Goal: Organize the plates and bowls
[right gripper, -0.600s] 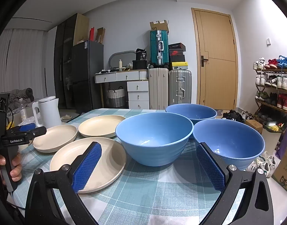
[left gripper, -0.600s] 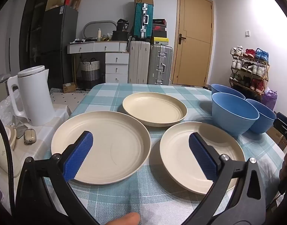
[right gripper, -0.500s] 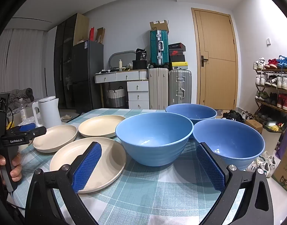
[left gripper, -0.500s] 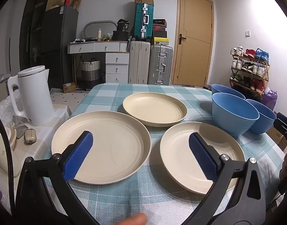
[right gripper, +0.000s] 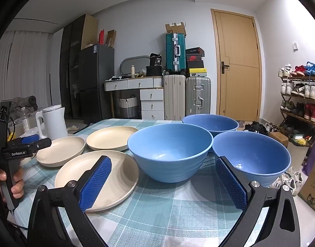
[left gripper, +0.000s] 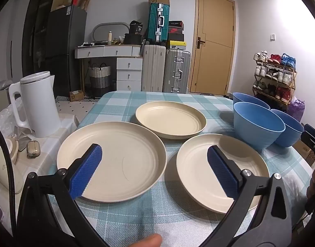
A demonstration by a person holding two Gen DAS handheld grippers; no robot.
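Cream round plates (left gripper: 112, 162) and blue bowls (right gripper: 169, 150) sit unstacked on my bench (left gripper: 124, 216); left gripper (left gripper: 155, 170) and right gripper (right gripper: 163, 183) both hang spread wide, empty, ready for stacking.

Pale walls enclose the room. A tan wooden door (right gripper: 236, 65) stands shut at the back, upright suitcases (right gripper: 186, 96) beside it, then a white drawer desk (right gripper: 136, 90) and a dark refrigerator (right gripper: 93, 80). A shoe rack (right gripper: 299, 94) lines the right wall.

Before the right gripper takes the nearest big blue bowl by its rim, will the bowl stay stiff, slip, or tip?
The big blue bowl looks like rigid matte plastic, so probably stiff and light. Its narrow base under a wide rim may tip if pushed high. The right gripper has ribbed pads, so slipping seems unlikely.
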